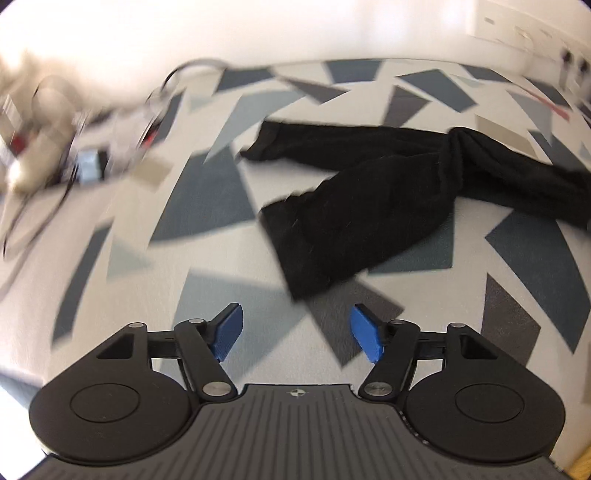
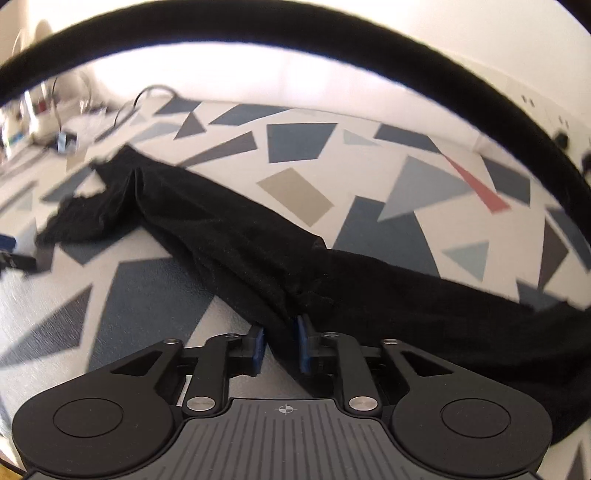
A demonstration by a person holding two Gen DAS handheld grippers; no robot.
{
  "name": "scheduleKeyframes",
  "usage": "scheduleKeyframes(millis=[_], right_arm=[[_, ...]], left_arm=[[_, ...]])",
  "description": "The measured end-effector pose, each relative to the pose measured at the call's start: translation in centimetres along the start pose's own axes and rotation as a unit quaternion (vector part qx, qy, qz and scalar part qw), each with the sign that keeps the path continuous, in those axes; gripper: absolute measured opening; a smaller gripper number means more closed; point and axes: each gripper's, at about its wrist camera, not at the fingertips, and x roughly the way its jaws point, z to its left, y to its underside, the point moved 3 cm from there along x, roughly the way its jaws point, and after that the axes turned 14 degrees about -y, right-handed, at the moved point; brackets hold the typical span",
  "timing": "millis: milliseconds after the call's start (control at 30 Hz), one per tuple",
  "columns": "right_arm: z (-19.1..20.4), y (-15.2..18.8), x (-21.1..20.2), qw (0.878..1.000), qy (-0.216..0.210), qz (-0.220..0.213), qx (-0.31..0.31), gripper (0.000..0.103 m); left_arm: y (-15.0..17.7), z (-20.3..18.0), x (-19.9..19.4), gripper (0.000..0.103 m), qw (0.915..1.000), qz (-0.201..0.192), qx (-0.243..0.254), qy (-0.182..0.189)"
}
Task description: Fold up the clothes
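A black garment [image 1: 388, 184] that looks like trousers lies stretched on a white cloth with grey and blue shapes [image 1: 207, 206]. My left gripper [image 1: 295, 334] is open and empty, a short way in front of the nearest leg end. My right gripper [image 2: 280, 345] is shut on the black garment [image 2: 229, 236] at its near end. From there the garment runs away to the far left. A black band of it [image 2: 295, 40] arches over the top of the right wrist view. The left gripper's blue fingertip [image 2: 7, 242] shows at that view's left edge.
Cables and small items [image 1: 74, 140] lie blurred at the far left of the surface. A white wall [image 1: 295, 29] with sockets [image 2: 561, 125] stands behind. The patterned surface [image 2: 295, 147] extends around the garment.
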Motion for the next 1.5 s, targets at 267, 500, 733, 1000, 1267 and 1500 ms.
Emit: scheduleKeyframes(millis=[267, 500, 733, 1000, 1267, 1500], right_arm=[[0.5, -1.1, -1.0, 0.999, -0.013, -0.035, 0.021, 0.030], [0.0, -2.5, -1.1, 0.996, -0.021, -0.076, 0.037, 0.051], [0.9, -4.4, 1.1, 0.996, -0.026, -0.077, 0.044, 0.050], [8.5, -6.3, 3.6, 0.977, -0.091, -0.079, -0.175, 0.050], [14.8, -6.3, 8.6, 0.908, -0.118, -0.031, -0.400, 0.053], [16.8, -7.9, 11.4, 0.890, -0.120, -0.013, -0.440, 0.018]], left_arm=[[-2.1, -3.2, 0.4, 0.091, 0.9760, -0.110, 0.187, -0.017], [-2.9, -2.6, 1.0, 0.040, 0.9735, -0.105, 0.183, 0.088], [-1.7, -2.8, 0.3, 0.004, 0.9651, -0.124, 0.209, 0.097], [-2.3, 1.1, -1.3, 0.004, 0.9702, -0.104, 0.163, 0.146], [-3.7, 2.4, -0.9, 0.004, 0.9604, -0.098, 0.191, 0.178], [-4.4, 3.4, 0.8, 0.011, 0.9590, -0.101, 0.180, 0.194]])
